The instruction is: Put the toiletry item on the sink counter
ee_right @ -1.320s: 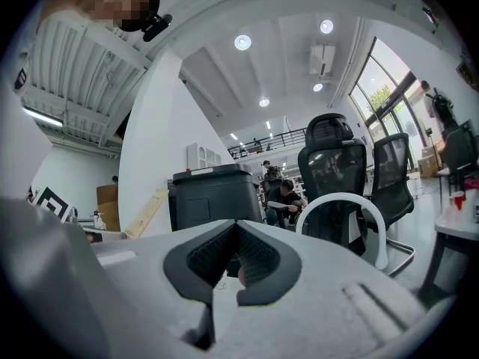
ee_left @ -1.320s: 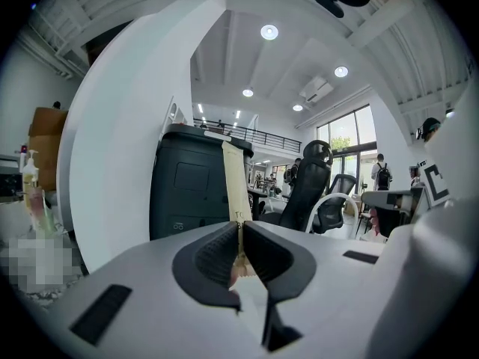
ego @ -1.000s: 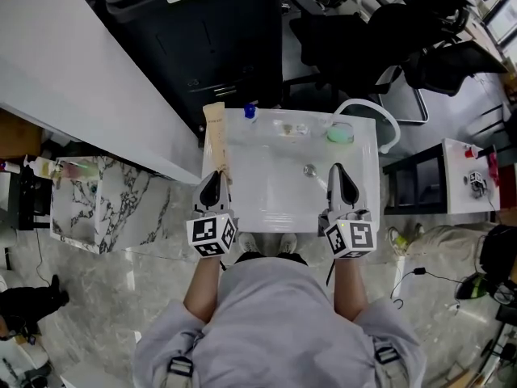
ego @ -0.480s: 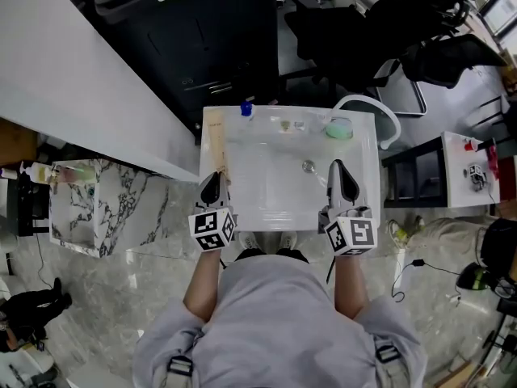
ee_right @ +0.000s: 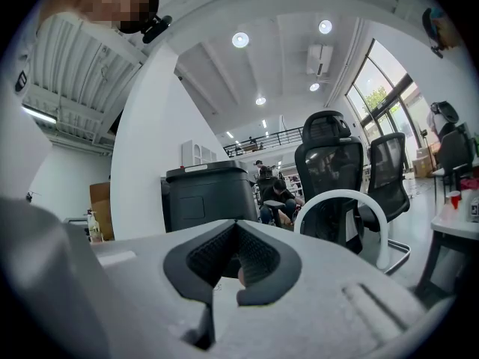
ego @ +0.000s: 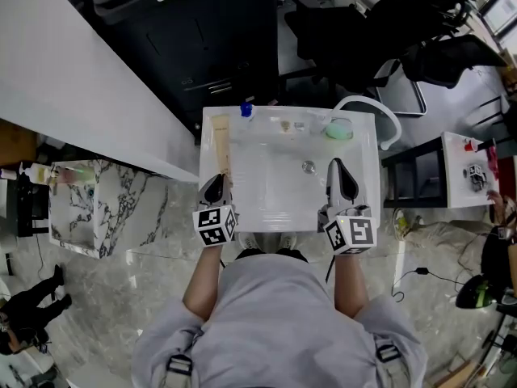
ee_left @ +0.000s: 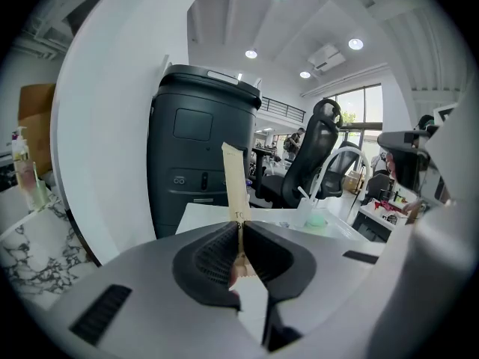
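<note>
A long, flat beige toiletry pack (ego: 220, 140) lies along the left rim of the white sink counter (ego: 367, 148). My left gripper (ego: 215, 184) is shut on its near end. In the left gripper view the pack (ee_left: 236, 182) stands up out of the closed left gripper (ee_left: 239, 234) and points towards the black bin. My right gripper (ego: 337, 168) hovers over the right side of the basin, near the drain (ego: 308, 166). The right gripper (ee_right: 238, 238) has its jaws together, and I see nothing held between them.
A blue-capped bottle (ego: 246, 110), small items (ego: 284, 124) and a green cup (ego: 339, 129) line the counter's back edge, with a white curved pipe (ego: 389, 124) at the right. A black bin (ego: 202, 39) stands behind, a marble-topped stand (ego: 97, 204) to the left, and office chairs (ego: 436, 47) behind to the right.
Barely anything has changed. The left gripper and the beige pack have slid slightly towards the person along the counter's left rim. The right gripper stays in place.
</note>
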Demonstrator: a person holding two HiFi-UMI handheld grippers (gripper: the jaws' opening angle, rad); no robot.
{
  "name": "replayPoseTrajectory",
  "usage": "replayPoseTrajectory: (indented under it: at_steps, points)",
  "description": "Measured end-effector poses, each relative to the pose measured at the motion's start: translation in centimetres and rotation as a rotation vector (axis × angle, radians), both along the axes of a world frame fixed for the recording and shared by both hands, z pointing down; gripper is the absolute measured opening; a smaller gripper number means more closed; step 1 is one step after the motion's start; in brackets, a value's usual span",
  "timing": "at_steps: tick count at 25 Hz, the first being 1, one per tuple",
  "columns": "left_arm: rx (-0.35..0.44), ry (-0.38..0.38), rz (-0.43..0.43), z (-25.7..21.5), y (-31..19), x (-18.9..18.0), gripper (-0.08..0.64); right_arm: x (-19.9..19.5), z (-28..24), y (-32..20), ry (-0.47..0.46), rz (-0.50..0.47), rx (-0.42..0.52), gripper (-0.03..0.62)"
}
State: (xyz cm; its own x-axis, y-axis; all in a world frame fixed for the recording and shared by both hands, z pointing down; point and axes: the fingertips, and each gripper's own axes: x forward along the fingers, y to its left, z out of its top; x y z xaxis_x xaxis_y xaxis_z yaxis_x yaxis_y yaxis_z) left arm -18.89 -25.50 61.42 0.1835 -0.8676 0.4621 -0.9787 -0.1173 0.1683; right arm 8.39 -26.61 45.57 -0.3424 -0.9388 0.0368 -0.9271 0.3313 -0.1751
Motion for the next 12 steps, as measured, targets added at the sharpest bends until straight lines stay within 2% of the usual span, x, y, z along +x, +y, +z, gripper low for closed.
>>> replayPoseTrajectory:
  at_steps: [12]
  points:
    - [-0.085, 0.004, 0.014, 3.4, -0.1, 0.4, 0.025, 0.4, 0.0, 0.0, -0.003, 0.016, 0.007, 0.000]
